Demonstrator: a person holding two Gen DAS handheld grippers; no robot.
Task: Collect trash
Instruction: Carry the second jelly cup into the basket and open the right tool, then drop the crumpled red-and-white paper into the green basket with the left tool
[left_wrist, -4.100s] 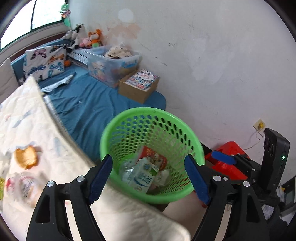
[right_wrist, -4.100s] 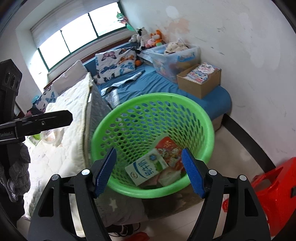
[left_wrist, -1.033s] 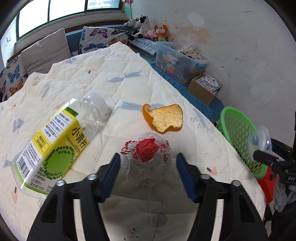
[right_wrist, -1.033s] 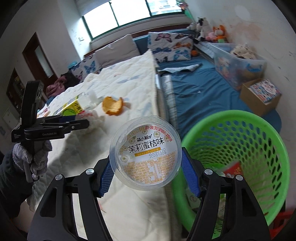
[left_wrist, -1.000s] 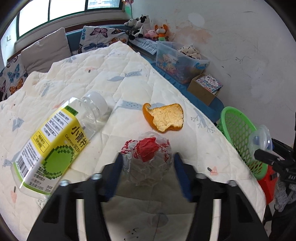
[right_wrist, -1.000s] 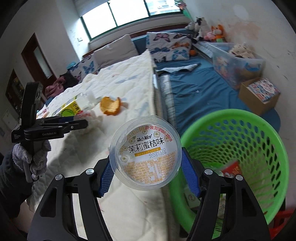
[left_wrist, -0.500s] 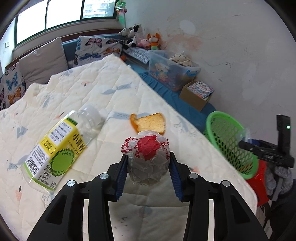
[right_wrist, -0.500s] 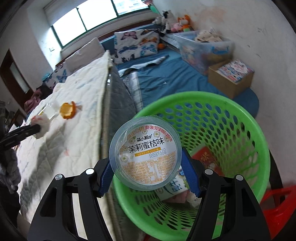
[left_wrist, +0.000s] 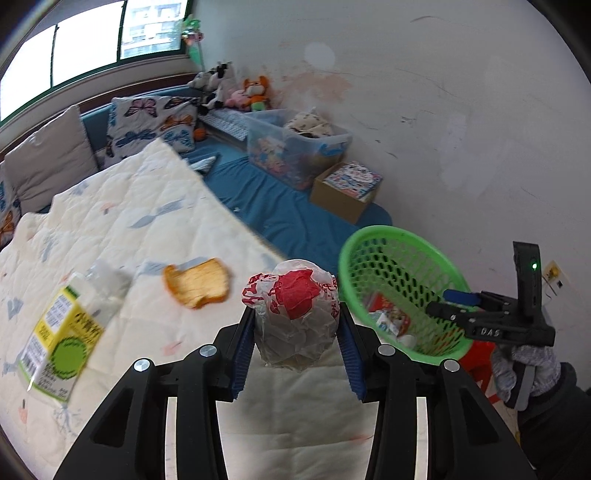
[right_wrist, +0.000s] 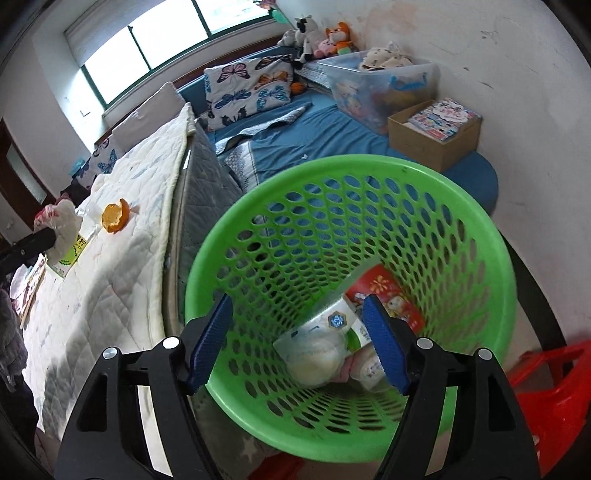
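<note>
Bedside, round green perforated plastic basket (right_wrist: 476, 236): right gripper (right_wrist: 299, 341) above it, agape, empty; left gripper (left_wrist: 295, 354) pinching crumpled red-and-white wrapper ball (left_wrist: 293, 314), liable to slip short of it.

Left wrist view: raised over the quilt (left_wrist: 122, 221), facing across toward the wall, green basket (left_wrist: 369, 236) off right. Right wrist view: close above that basket (right_wrist: 476, 236), angled down into it. Shared: basket, orange peel (left_wrist: 197, 282) (right_wrist: 115, 216), cardboard box (left_wrist: 343, 194) (right_wrist: 432, 136)

"DAS" in white on the right hand-held gripper (left_wrist: 452, 308), other print too blurred to read
</note>
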